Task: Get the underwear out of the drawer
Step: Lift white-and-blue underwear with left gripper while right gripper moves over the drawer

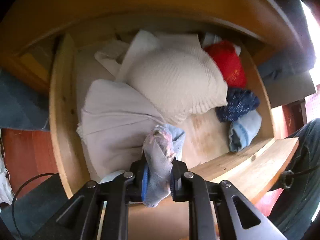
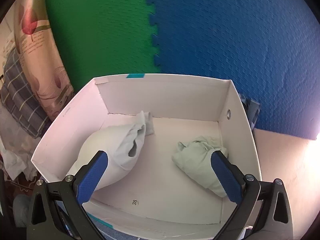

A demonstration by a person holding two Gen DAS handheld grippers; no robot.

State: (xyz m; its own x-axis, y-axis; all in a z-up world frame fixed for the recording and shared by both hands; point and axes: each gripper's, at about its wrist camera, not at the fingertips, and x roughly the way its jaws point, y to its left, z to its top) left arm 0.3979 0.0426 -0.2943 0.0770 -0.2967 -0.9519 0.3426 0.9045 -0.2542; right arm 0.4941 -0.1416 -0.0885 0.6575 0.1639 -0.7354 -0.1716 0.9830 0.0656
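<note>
— What's your left claw point(image 1: 159, 172) got?
— It's clamped on pale blue underwear point(image 1: 160, 160) above the drawer point(image 1: 60, 104); a white ribbed bundle point(image 1: 176, 84) and red cloth point(image 1: 228, 64) crowd behind.
— The right?
— My right claw point(image 2: 160, 178) gapes wide over the white box point(image 2: 66, 116).

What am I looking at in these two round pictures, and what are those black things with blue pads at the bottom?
They are hand-held tongs, one in each of a person's hands, each with a wide-angle camera looking along its fingers. The left view looks down into an open wooden drawer of folded laundry; the left tongs are shut on a pale blue crumpled cloth. The right view shows the right tongs open, holding nothing, above a white cardboard box containing a white garment and a pale green garment.
</note>
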